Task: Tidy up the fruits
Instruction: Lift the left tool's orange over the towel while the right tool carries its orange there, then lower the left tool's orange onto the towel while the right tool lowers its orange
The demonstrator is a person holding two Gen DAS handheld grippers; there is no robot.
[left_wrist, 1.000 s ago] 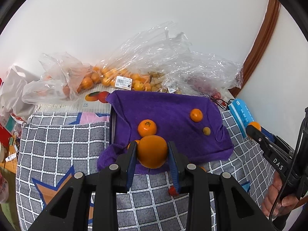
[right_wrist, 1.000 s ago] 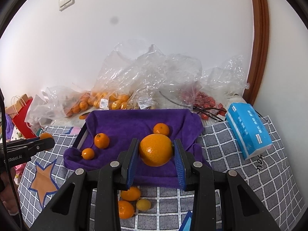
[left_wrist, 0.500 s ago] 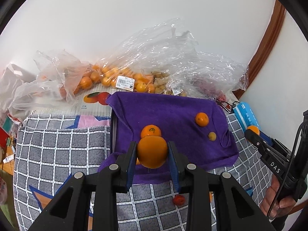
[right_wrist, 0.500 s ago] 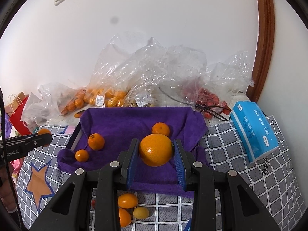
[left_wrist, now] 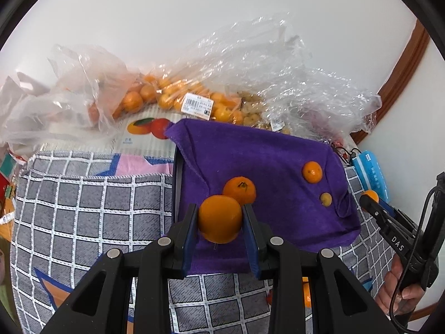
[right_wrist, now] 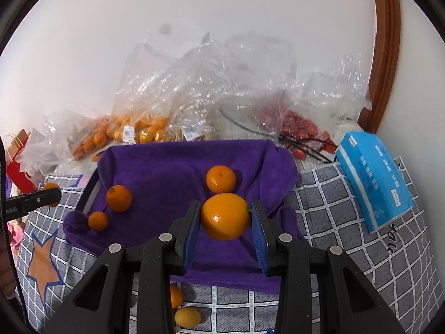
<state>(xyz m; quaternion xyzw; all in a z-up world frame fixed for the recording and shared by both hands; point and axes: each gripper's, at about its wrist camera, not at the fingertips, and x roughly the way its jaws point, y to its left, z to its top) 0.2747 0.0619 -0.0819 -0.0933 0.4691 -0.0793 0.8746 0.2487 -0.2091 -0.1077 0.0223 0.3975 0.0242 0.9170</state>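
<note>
My left gripper (left_wrist: 220,224) is shut on an orange (left_wrist: 219,218), held over the near edge of a tray lined with a purple towel (left_wrist: 264,167). On the towel lie an orange (left_wrist: 240,189), a smaller orange (left_wrist: 312,171) and a small yellowish fruit (left_wrist: 325,199). My right gripper (right_wrist: 225,220) is shut on a large orange (right_wrist: 224,216) above the towel's front part (right_wrist: 172,172). In the right wrist view three oranges lie on the towel (right_wrist: 220,179), (right_wrist: 119,198), (right_wrist: 98,220). The right gripper also shows at the left wrist view's right edge (left_wrist: 367,199).
Clear plastic bags of oranges (left_wrist: 167,97) and red fruit (right_wrist: 300,130) stand behind the tray against the wall. A blue tissue box (right_wrist: 374,178) lies on the grey checked cloth (left_wrist: 83,208) at the right. Loose small fruits (right_wrist: 187,316) lie on the cloth before the tray.
Both grippers have moved forward and a little higher over the purple towel, each still holding its orange. The fruits on the towel have not moved.
</note>
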